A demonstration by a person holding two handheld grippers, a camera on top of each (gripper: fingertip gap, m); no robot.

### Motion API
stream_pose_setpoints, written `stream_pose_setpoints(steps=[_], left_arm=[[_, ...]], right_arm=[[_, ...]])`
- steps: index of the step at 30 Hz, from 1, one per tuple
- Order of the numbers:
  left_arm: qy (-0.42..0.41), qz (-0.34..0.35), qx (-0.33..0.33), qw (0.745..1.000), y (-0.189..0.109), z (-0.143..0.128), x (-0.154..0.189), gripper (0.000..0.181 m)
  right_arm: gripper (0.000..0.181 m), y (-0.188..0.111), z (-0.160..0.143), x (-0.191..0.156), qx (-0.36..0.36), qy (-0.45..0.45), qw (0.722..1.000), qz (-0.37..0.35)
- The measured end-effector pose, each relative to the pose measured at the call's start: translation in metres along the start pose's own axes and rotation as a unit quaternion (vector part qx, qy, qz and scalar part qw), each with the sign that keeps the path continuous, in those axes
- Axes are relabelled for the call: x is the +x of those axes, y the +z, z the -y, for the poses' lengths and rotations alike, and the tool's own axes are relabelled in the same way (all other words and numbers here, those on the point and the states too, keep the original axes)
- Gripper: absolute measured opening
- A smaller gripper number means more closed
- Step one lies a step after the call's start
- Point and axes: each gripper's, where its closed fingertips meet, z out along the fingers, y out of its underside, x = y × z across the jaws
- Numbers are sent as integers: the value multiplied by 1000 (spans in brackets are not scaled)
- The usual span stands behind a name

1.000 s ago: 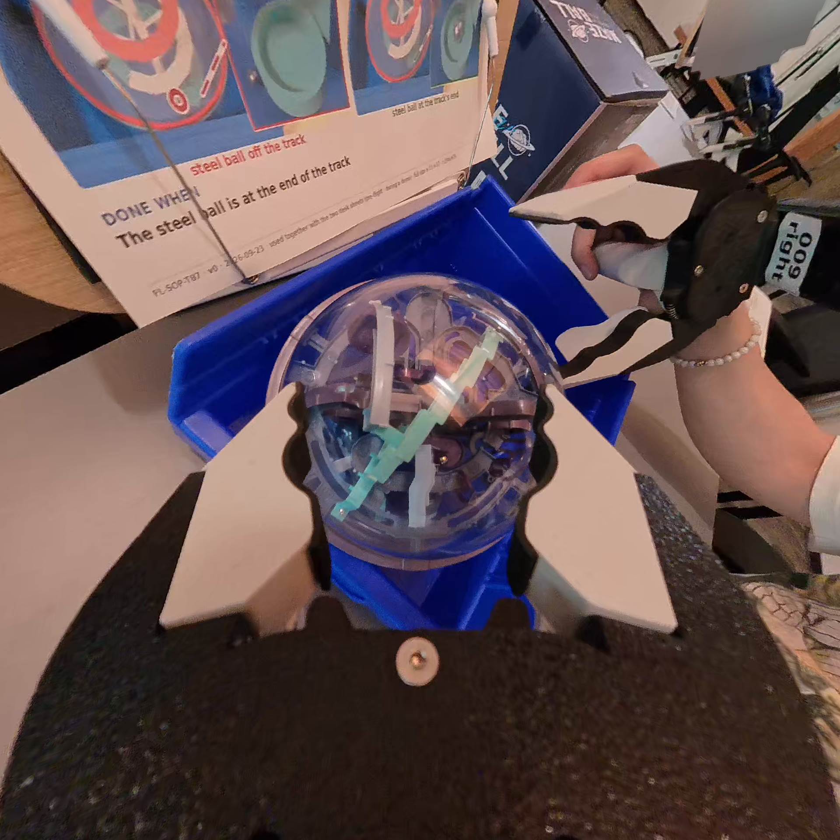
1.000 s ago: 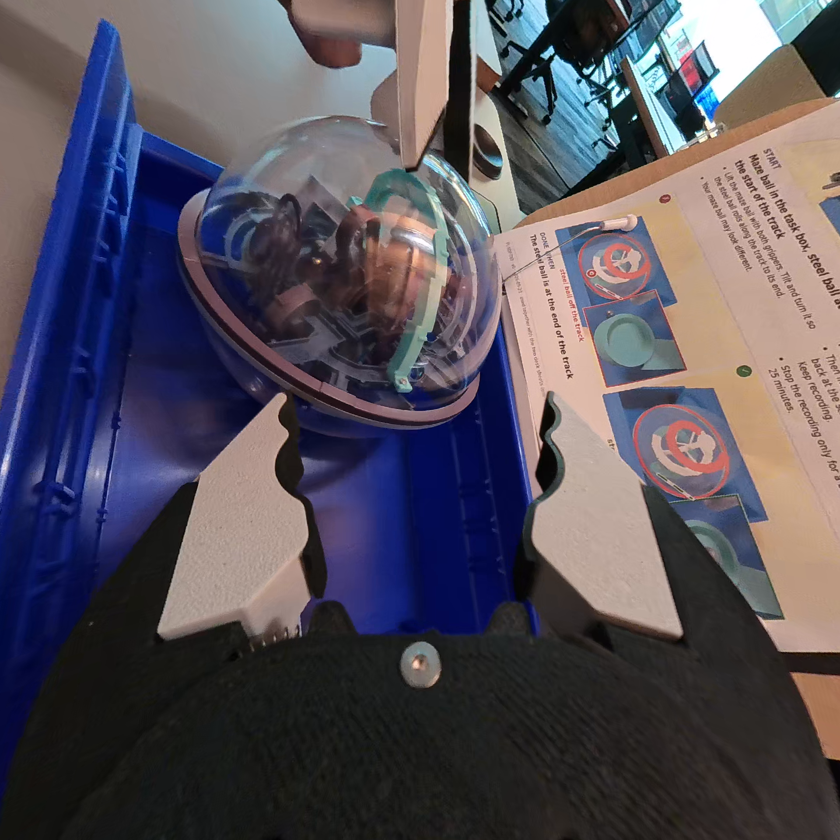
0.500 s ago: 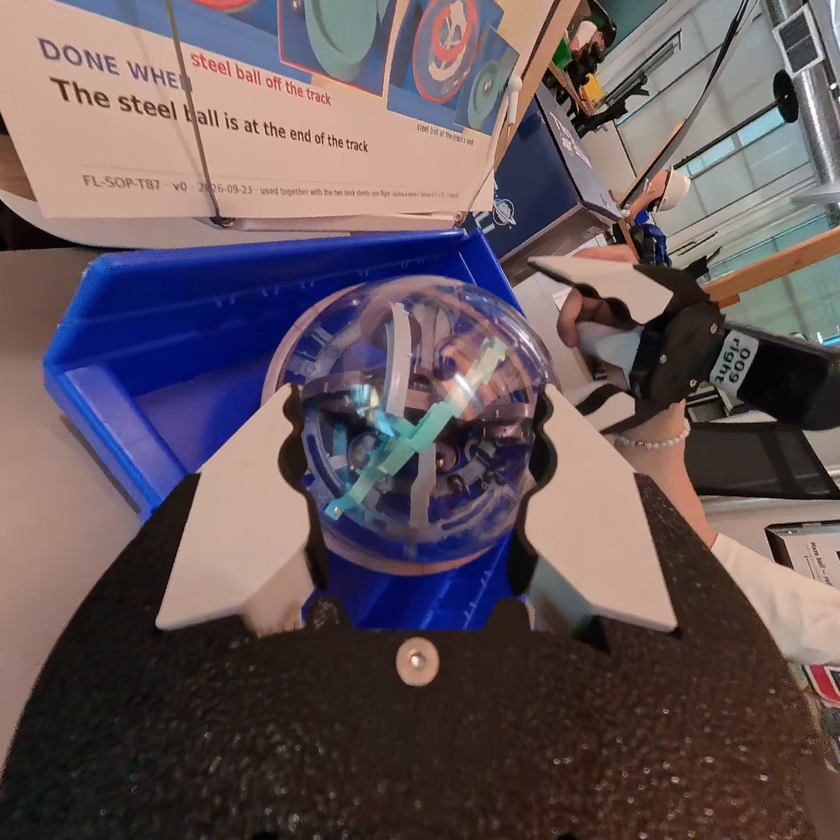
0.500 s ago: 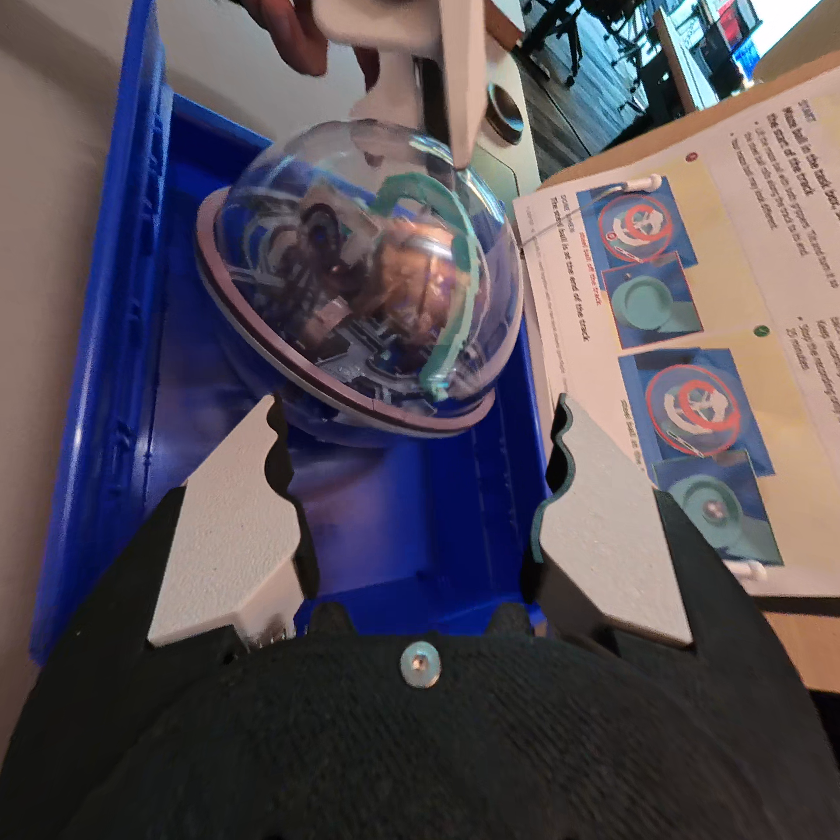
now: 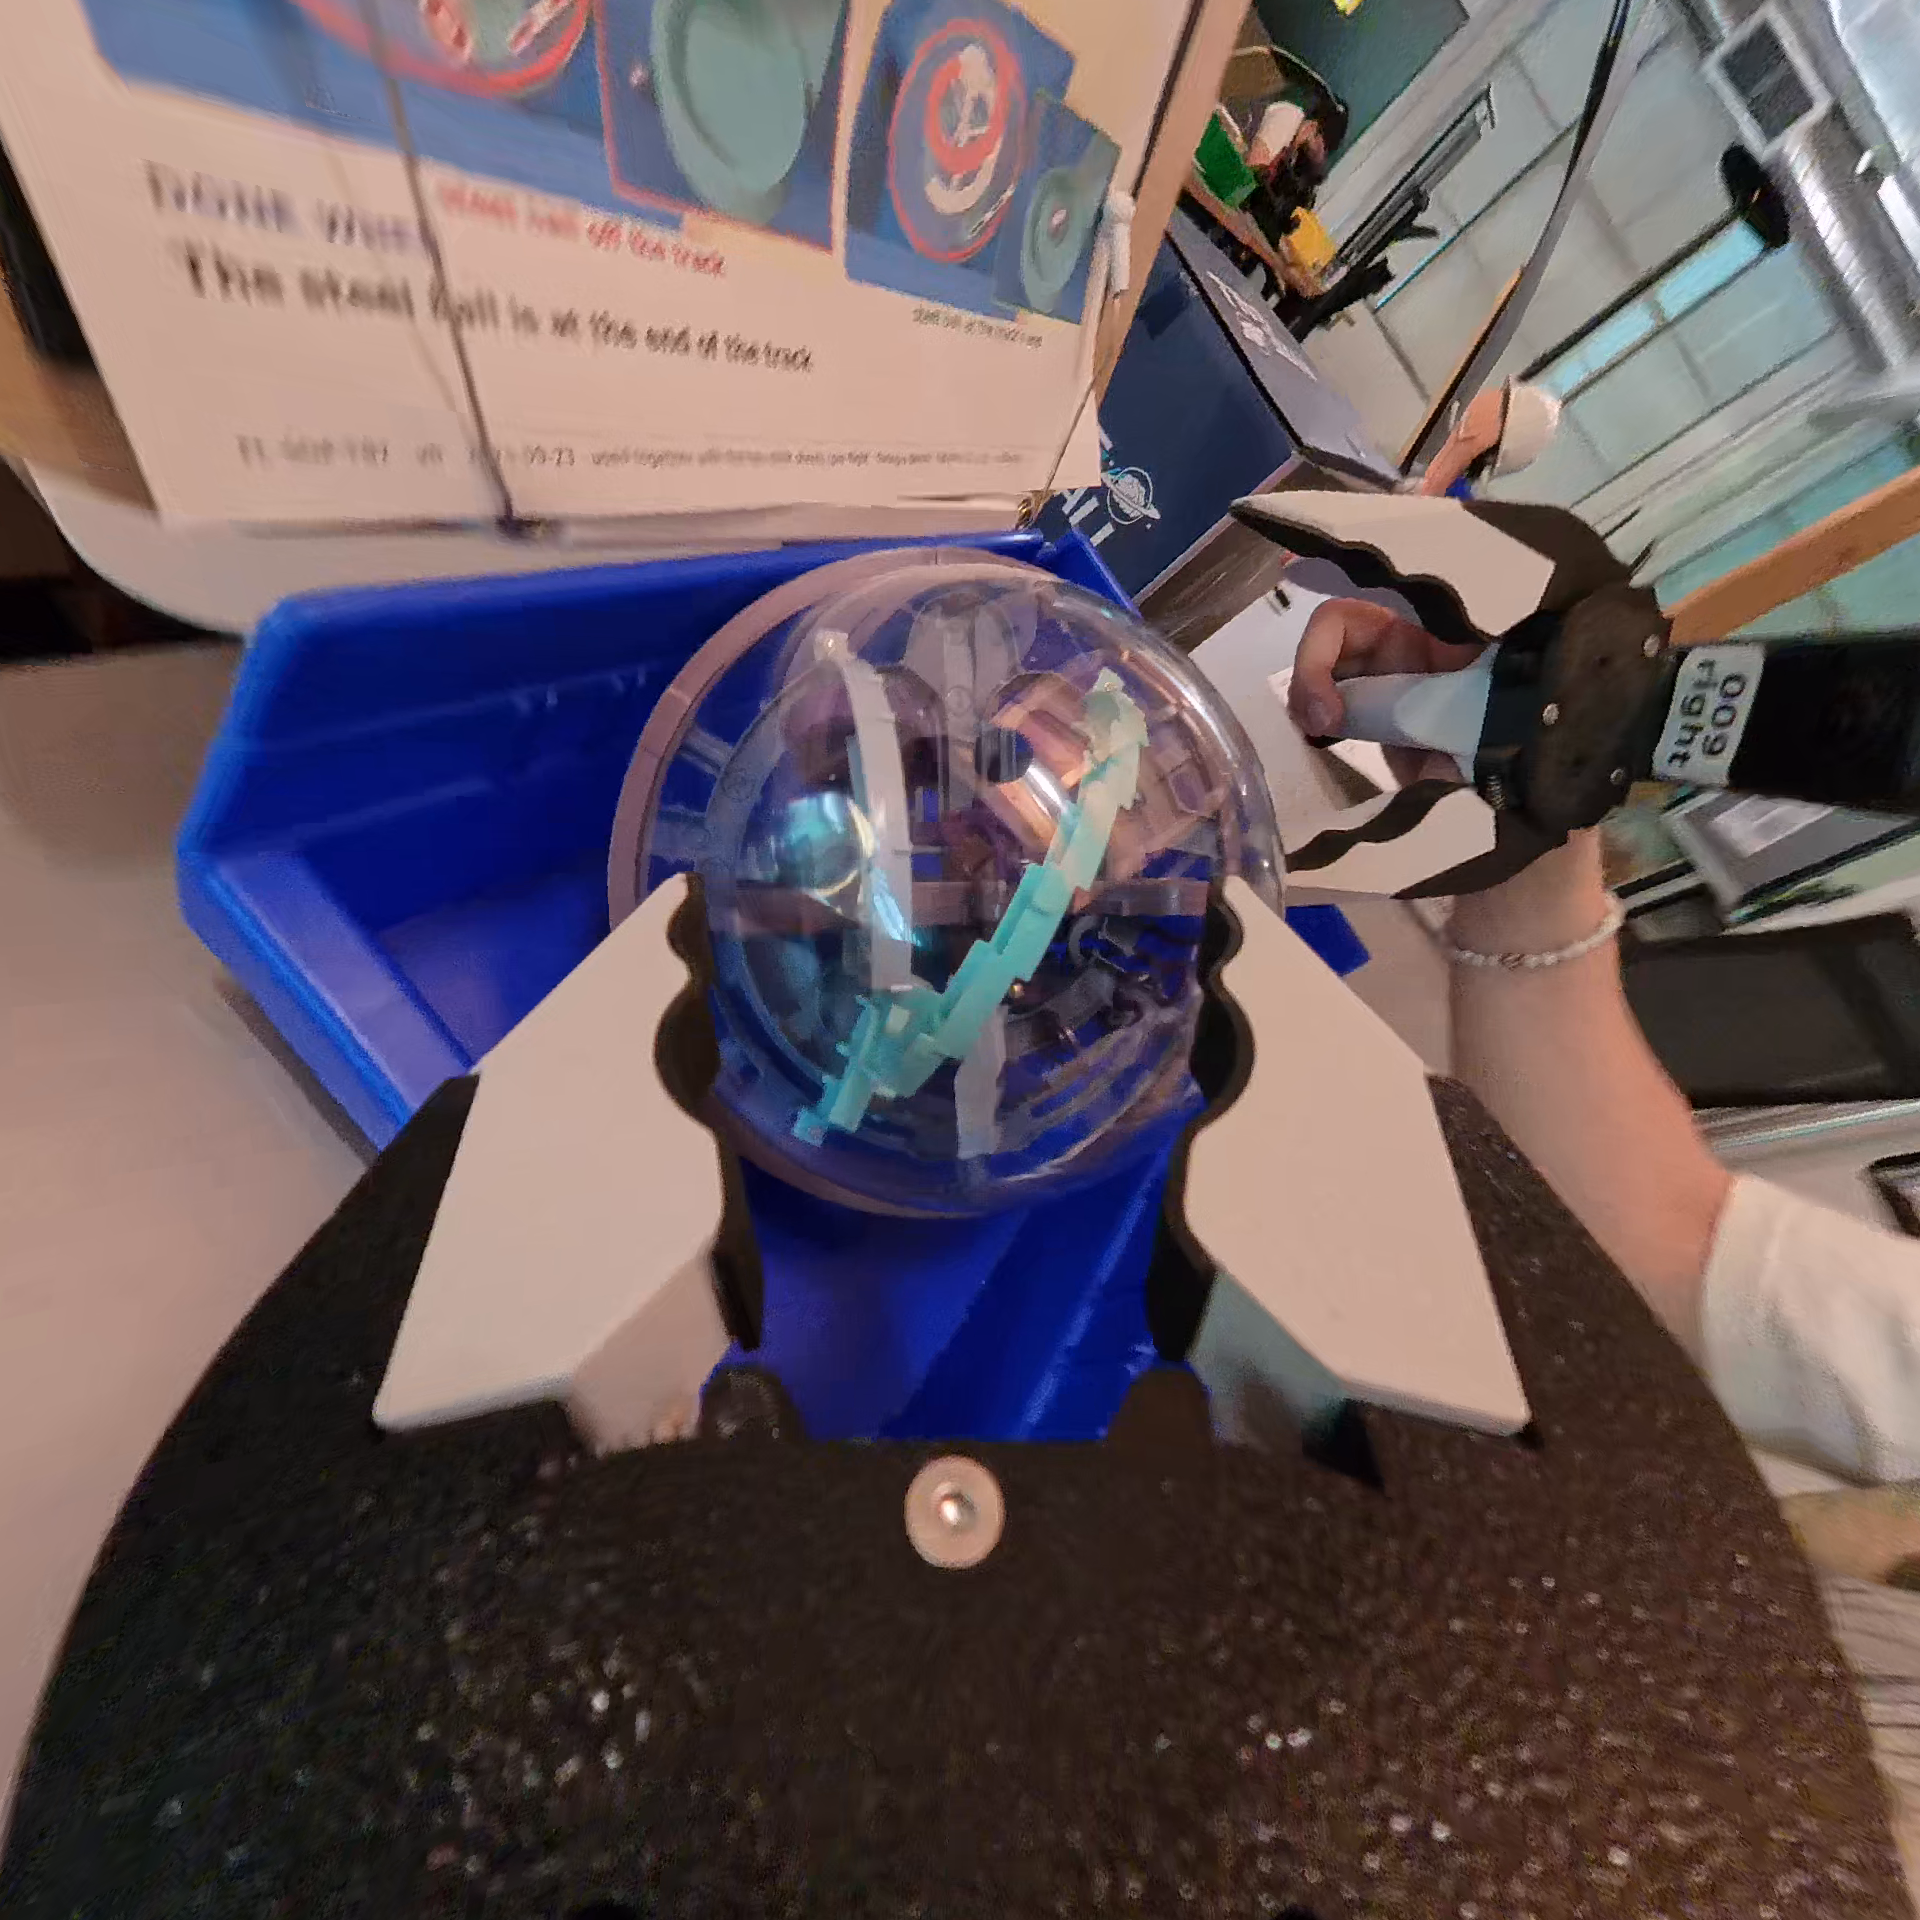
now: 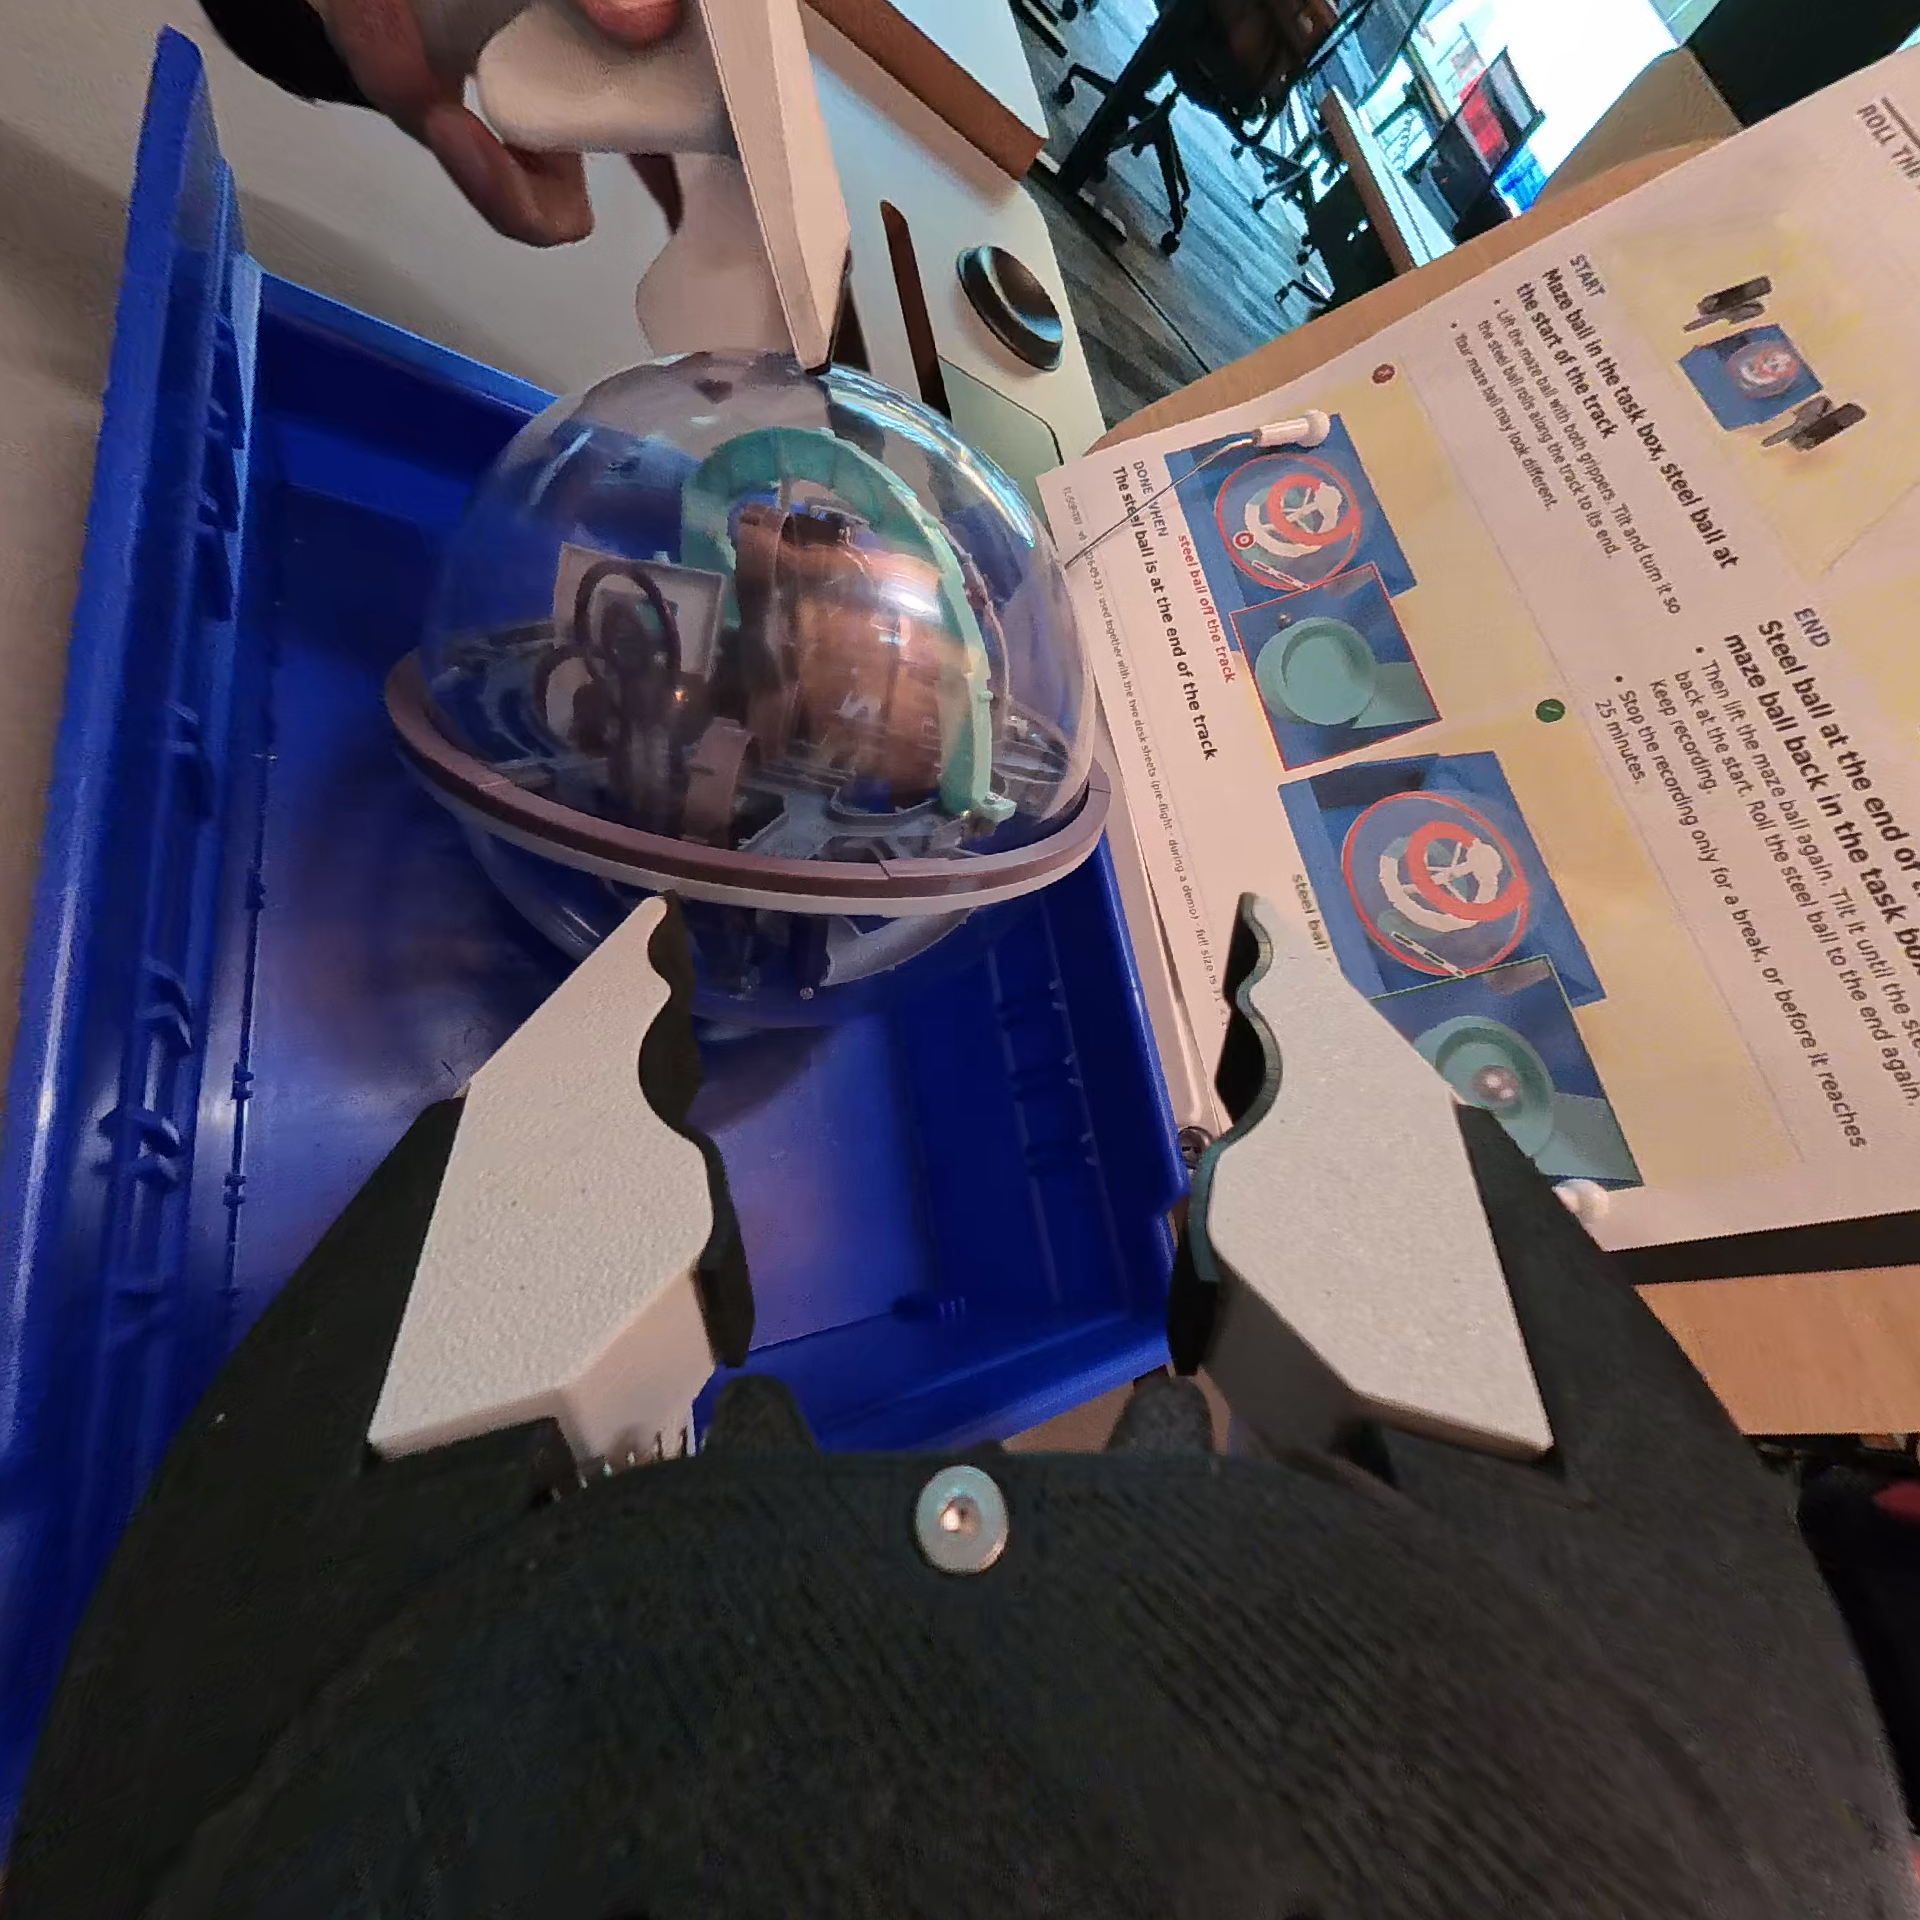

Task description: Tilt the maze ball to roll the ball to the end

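Observation:
The maze ball (image 5: 945, 883) is a clear sphere with a teal track and a grey ring around its middle. My left gripper (image 5: 951, 904) is shut on it, one finger on each side, and holds it tilted over the blue bin (image 5: 416, 727). In the right wrist view the maze ball (image 6: 748, 675) hangs above the blue bin's floor (image 6: 135, 727), with a left finger (image 6: 774, 208) on its top. My right gripper (image 6: 956, 925) is open and empty, its tips just short of the ball. It also shows in the left wrist view (image 5: 1262, 696), right of the ball. I cannot pick out the steel ball.
A printed instruction sheet (image 5: 623, 364) stands behind the bin and lies to its right in the right wrist view (image 6: 1558, 727). A dark blue box (image 5: 1195, 436) stands behind the bin's right corner. The bin rests on a grey table (image 5: 104, 1039).
The left gripper has raised and turned the maze ball, so its ring lies flatter in the right wrist view. The right gripper has stayed open beside the ball.

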Motion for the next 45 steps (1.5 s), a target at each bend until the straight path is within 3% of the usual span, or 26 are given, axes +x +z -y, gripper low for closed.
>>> stream_pose_setpoints(steps=[5,9,17,23,31,37,45], left_arm=[[166,52,-17,985,1,16,10,89],[226,78,-71,968,16,17,18,94],[80,80,-58,992,17,23,1,96],[29,69,-26,997,7,22,-6,95],[-9,7,19,1000,-9,6,-4,95],[8,-10,33,999,-20,-1,-2,95],[24,-18,23,999,-32,-11,0,95]], right_arm=[[97,1,2,0,7,5,1000,-6],[88,7,-3,0,-17,-6,1000,-17],[95,2,1,-25,5,8,999,42],[96,13,10,-28,26,25,998,58],[103,19,27,-31,54,85,990,102],[104,11,46,-36,77,146,975,150],[107,35,50,-46,27,150,975,159]])
